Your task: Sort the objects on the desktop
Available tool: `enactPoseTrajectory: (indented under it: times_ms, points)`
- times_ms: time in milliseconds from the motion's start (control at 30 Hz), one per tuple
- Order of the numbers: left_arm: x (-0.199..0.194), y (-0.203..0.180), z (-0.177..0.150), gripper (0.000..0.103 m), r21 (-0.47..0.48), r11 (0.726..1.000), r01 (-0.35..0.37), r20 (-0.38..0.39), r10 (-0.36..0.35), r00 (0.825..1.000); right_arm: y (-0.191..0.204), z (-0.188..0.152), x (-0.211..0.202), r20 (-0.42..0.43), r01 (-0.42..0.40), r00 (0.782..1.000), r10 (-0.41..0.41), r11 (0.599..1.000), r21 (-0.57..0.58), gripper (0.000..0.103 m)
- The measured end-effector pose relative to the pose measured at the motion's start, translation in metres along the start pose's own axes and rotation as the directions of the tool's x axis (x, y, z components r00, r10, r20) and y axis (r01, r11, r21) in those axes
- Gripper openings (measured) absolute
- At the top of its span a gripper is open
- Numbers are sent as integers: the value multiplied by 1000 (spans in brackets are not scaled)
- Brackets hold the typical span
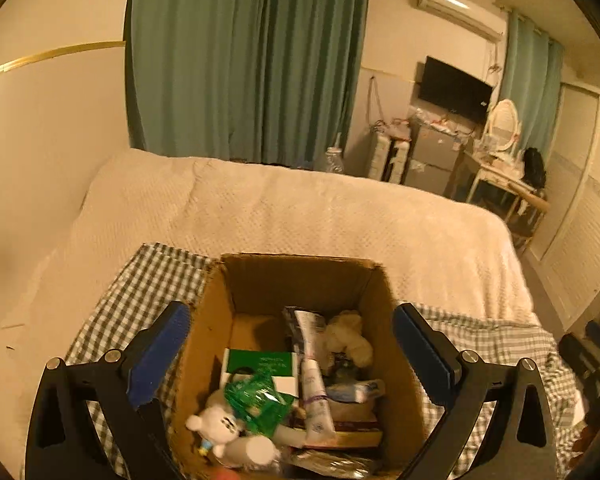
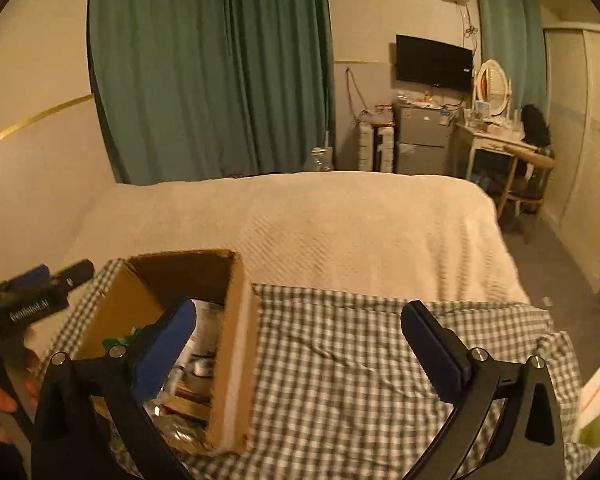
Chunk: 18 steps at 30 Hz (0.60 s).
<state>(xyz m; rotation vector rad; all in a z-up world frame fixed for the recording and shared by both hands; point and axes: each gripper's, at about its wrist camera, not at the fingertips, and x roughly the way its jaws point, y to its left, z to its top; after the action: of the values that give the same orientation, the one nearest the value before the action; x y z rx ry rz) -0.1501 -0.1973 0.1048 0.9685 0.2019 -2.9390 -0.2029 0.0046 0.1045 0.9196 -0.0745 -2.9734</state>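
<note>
An open cardboard box (image 1: 216, 332) stands on a green checked cloth (image 1: 140, 292) on the bed. It holds a white plush bear (image 1: 216, 426), a green packet (image 1: 256, 400), a green and white carton (image 1: 260, 364), a white tube (image 1: 314, 384) and a cream plush toy (image 1: 350, 338). My left gripper (image 1: 292, 354) is open and empty above the box, its fingers astride it. My right gripper (image 2: 298, 350) is open and empty over the cloth (image 2: 340, 360), right of the box (image 2: 240, 344). The left gripper also shows in the right wrist view (image 2: 40, 284).
A white bedspread (image 1: 300, 216) covers the bed beyond the cloth. A white and green object (image 2: 596, 408) lies at the right edge. Green curtains (image 1: 244, 60), a dressing table (image 2: 496, 136) and a small fridge (image 2: 424, 140) stand at the back.
</note>
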Motion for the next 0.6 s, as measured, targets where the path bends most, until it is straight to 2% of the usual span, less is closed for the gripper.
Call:
enactPoseTrajectory:
  times_ms: [100, 200, 300, 433, 600]
  points:
    - [-16, -8, -9, 103, -12, 1000, 18, 22, -17, 1000, -3, -6, -17, 10, 4, 1000, -4, 1000, -3, 102]
    - [-26, -19, -20, 103, 6, 1000, 31, 6, -31, 1000, -8, -13, -32, 20, 19, 1000, -19, 1000, -6, 102]
    - [-36, -34, -39, 103, 62, 998, -9, 13, 8, 1000, -14, -20, -42, 21, 35, 999, -35, 999, -1, 102]
    - [-40, -43, -62, 103, 83, 995, -58, 2, 58, 998, -25, -37, -51, 21, 46, 999, -46, 999, 12, 102]
    - [-41, -49, -88, 103, 82, 996, -39, -32, 42, 999, -41, -71, -51, -9, 72, 997, -72, 996, 61, 102]
